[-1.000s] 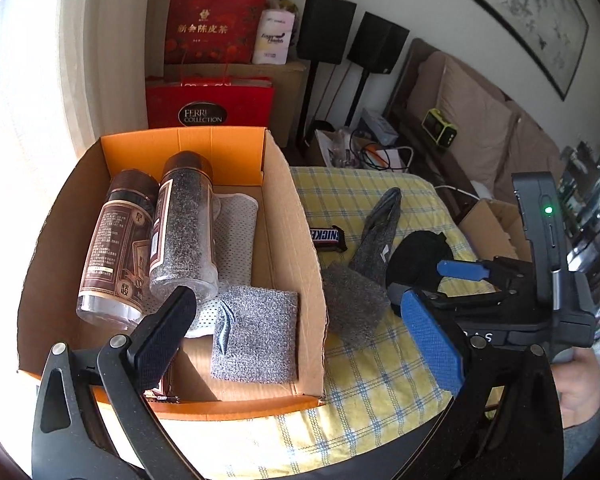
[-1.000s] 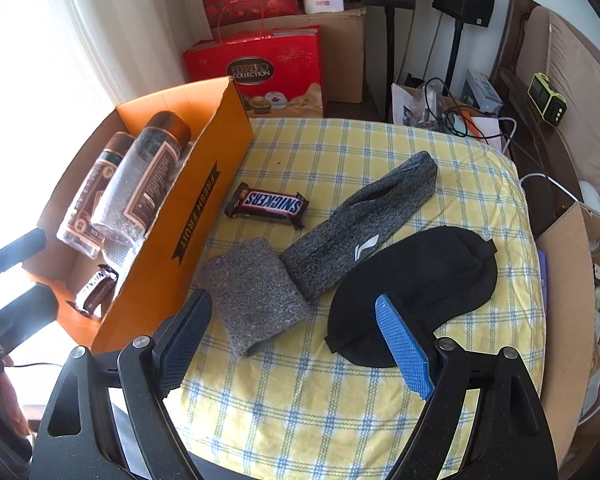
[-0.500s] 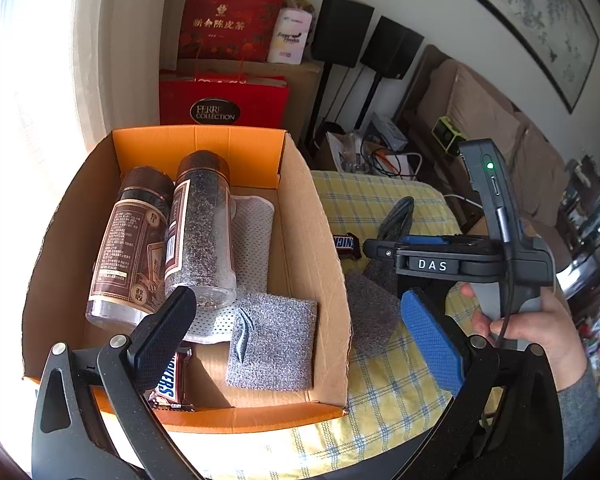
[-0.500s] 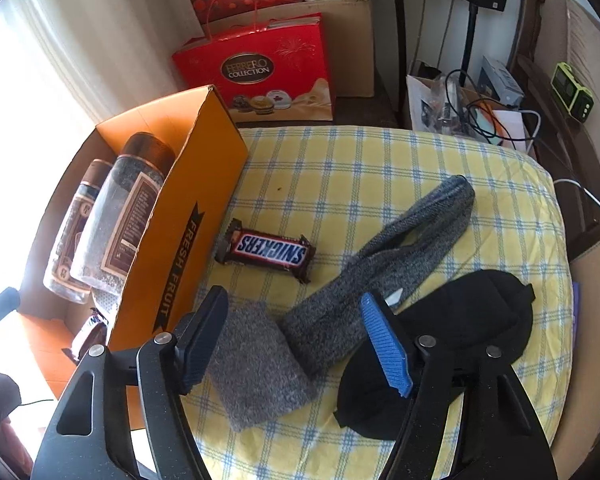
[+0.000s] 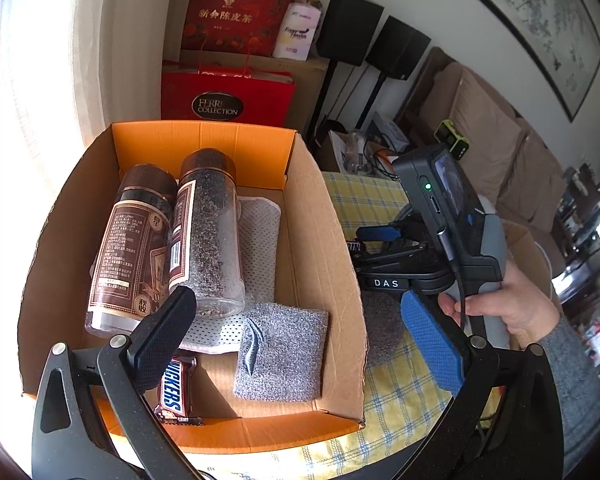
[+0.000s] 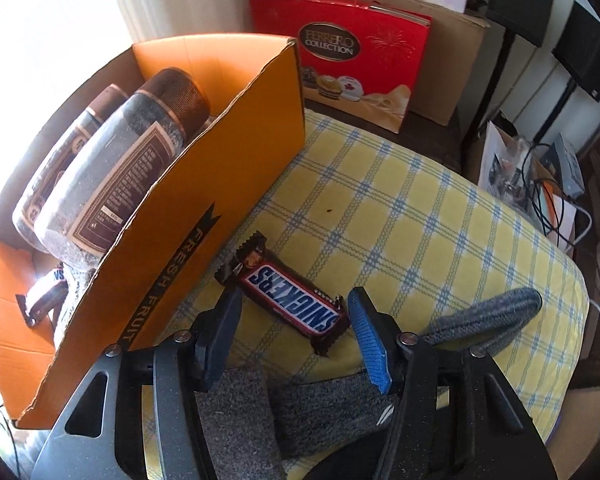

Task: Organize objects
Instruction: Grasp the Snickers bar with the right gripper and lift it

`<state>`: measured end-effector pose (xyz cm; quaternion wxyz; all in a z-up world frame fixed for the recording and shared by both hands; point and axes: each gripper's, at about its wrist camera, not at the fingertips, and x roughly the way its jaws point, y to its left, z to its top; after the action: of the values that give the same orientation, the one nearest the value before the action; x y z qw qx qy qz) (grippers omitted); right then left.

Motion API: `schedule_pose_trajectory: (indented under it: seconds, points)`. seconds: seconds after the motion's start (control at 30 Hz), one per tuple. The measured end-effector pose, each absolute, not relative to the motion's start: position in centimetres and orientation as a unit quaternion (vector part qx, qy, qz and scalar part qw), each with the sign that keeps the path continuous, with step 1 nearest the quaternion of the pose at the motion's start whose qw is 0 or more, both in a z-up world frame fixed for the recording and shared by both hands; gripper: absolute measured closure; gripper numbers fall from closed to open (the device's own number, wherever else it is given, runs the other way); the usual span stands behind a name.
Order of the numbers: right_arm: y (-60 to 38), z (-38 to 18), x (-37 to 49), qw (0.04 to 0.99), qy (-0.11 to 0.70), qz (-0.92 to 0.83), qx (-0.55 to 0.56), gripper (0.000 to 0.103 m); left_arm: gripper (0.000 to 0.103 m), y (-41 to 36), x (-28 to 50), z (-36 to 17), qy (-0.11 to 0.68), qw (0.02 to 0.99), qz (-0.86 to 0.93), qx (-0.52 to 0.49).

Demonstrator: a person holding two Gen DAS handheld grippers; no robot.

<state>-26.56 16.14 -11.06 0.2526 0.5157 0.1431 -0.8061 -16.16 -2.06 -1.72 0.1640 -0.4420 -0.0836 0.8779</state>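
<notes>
A Snickers bar [image 6: 288,292] lies on the yellow checked cloth [image 6: 400,216] beside the orange cardboard box [image 6: 204,196]. My right gripper [image 6: 296,316] hangs just over it, jaws closing, the bar between the fingers with small gaps to both pads. My left gripper [image 5: 300,328] stands open above the box [image 5: 320,248], holding nothing. Inside the box lie two brown-capped jars [image 5: 208,236], a white mesh cloth [image 5: 256,240], a grey wristband [image 5: 280,352] and another Snickers bar [image 5: 176,392].
A grey wristband [image 6: 240,412] and a long grey headband [image 6: 480,324] lie on the cloth under my right gripper. Red gift bags [image 5: 228,92], cartons and black speakers [image 5: 400,48] stand behind the table. A sofa [image 5: 500,148] runs along the right.
My right gripper has dropped and slid towards the box, rolling so the Snickers bar now sits between its narrowing jaws. The left gripper has barely moved.
</notes>
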Motion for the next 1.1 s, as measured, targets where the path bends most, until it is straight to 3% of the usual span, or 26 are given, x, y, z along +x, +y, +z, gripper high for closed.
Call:
schedule_pose_trajectory:
  seconds: [0.17,0.23,0.3,0.37,0.47,0.73,1.1]
  points:
    - [14.7,-12.1,-26.5,0.264,0.199,-0.796,0.507,0.047,0.0,-2.2,-16.3,-2.0,-0.091,0.168,0.876,-0.443]
    - [14.6,-12.4,-26.6,0.269,0.195,-0.792,0.511,0.051,0.0,-2.0,-16.1,-2.0,-0.093,0.172,0.875,-0.443]
    - [14.6,-12.8,-26.6,0.265,0.198,-0.791,0.514,0.064,0.0,-1.7,-15.8,-2.0,-0.092,0.178,0.874,-0.443]
    - [14.8,-12.9,-26.4,0.263,0.198,-0.794,0.511,0.066,0.0,-1.4,-15.5,-1.9,-0.09,0.182,0.873,-0.444]
    - [15.7,-12.5,-26.3,0.254,0.161,-0.805,0.511,0.071,0.0,-0.6,-14.9,-1.7,-0.086,0.189,0.871,-0.445]
    - [20.7,-8.7,-25.5,0.222,0.018,-0.84,0.495,0.071,0.0,2.5,-12.8,-0.6,-0.057,0.221,0.87,-0.437]
    - [26.5,-3.2,-20.6,0.184,-0.054,-0.856,0.479,0.071,0.001,9.5,-10.7,-1.2,0.049,0.236,0.873,-0.424]
